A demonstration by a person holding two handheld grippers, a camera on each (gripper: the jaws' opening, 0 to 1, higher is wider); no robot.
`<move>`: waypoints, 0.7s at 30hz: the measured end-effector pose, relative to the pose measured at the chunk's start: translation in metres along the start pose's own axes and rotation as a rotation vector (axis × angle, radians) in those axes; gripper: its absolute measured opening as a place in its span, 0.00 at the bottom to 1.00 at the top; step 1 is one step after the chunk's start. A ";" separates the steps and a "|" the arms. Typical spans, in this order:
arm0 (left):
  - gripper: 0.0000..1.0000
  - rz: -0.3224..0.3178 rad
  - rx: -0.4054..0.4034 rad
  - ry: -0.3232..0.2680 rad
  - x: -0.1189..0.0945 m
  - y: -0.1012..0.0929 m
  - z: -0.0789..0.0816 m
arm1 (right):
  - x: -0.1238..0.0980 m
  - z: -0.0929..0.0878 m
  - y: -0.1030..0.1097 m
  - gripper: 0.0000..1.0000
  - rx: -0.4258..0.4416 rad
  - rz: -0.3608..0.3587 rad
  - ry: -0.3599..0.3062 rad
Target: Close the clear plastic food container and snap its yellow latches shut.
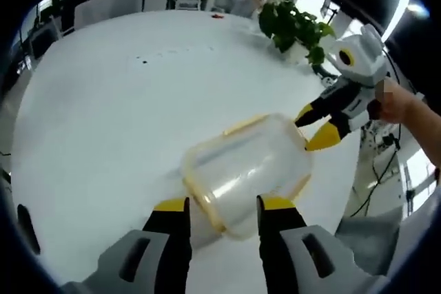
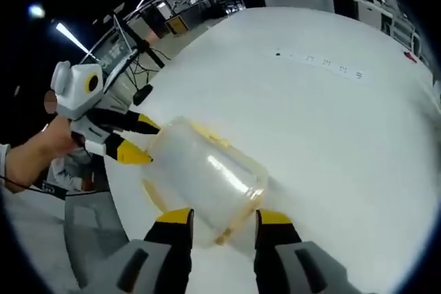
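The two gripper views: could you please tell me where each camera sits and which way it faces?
Left gripper view: rides the left gripper, looking over the container to the right gripper and a hand.
Right gripper view: rides the right gripper, facing the container, the left gripper, a hand.
Shared: container, white table.

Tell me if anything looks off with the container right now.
The clear plastic food container with yellow latches looks tipped onto its side on the white round table rather than upright, between the left gripper and right gripper. Nothing is spilled.
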State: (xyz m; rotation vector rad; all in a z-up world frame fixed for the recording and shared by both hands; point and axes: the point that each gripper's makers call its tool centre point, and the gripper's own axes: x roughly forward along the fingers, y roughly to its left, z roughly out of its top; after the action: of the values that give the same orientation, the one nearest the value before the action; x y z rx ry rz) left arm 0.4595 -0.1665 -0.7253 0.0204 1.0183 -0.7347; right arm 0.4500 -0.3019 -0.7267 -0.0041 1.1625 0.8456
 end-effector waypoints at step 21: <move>0.37 -0.032 0.208 0.063 -0.007 -0.003 0.001 | -0.008 -0.005 0.001 0.27 -0.251 -0.046 0.129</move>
State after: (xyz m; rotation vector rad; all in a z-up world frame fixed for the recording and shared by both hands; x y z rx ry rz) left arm 0.4567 -0.1654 -0.7179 0.2087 0.9997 -0.8714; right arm 0.4446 -0.3080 -0.7223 -0.2940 1.1647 0.9561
